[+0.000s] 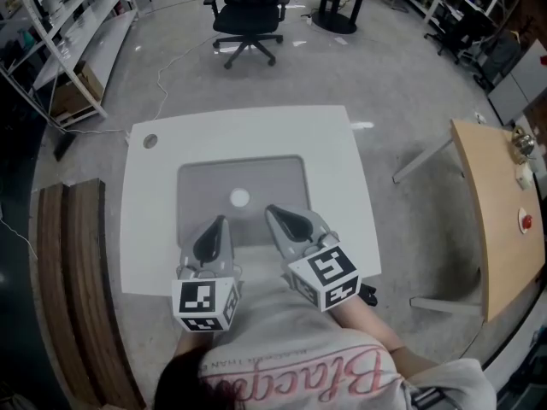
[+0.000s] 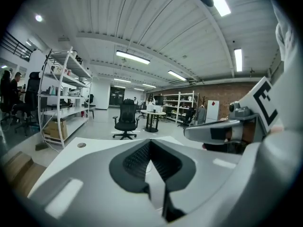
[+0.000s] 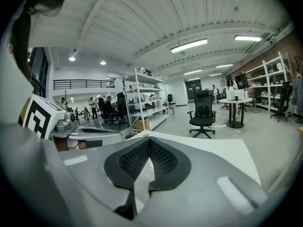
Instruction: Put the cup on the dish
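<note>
In the head view a small white round thing (image 1: 239,198) lies on a grey mat (image 1: 198,186) on the white table (image 1: 333,143); I cannot tell whether it is the cup or the dish. My left gripper (image 1: 220,221) and right gripper (image 1: 272,211) hover side by side over the mat's near edge, just short of that round thing. Both are shut with nothing between their jaws. In the left gripper view the left gripper (image 2: 150,144) has its dark pads meeting at the tip. The right gripper (image 3: 149,141) looks the same in its own view. Neither gripper view shows the round thing.
A black office chair (image 1: 248,15) stands beyond the table. Metal shelving (image 1: 77,24) runs along the left, and a wooden bench (image 1: 68,289) lies beside the table. A wooden table (image 1: 500,229) stands at the right. A round cable hole (image 1: 150,141) marks the table's far left corner.
</note>
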